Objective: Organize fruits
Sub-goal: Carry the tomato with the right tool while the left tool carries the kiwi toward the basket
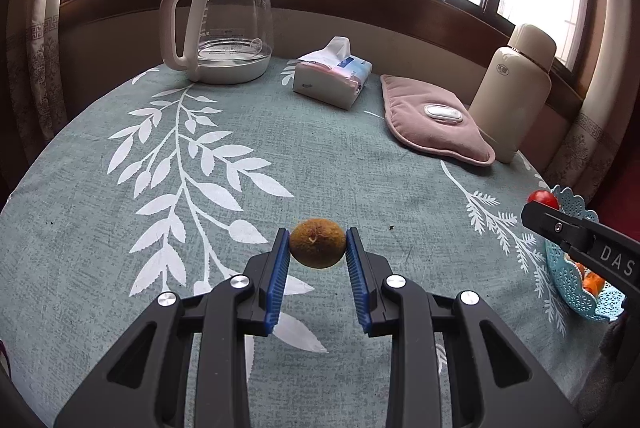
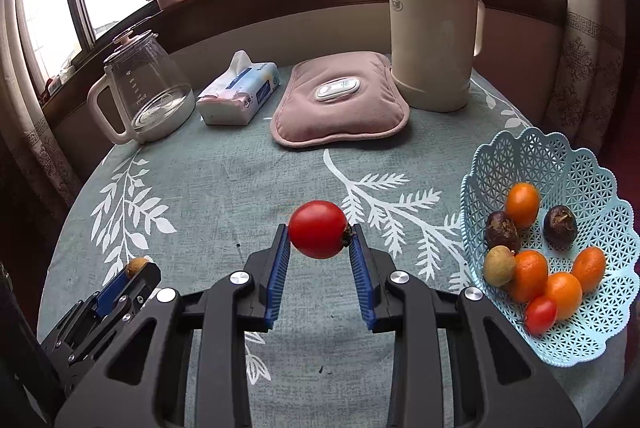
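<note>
kettle point(image 2: 140, 96), tissue pack point(image 2: 240, 94), cushion point(image 2: 340, 108), flask point(image 2: 434, 24) line the tabletop's point(image 2: 224, 188) back, left to right; basket point(image 2: 600, 308) at right.

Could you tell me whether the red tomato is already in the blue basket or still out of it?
Out: the red tomato sits clamped between the right gripper fingers, left of the blue basket.
</note>
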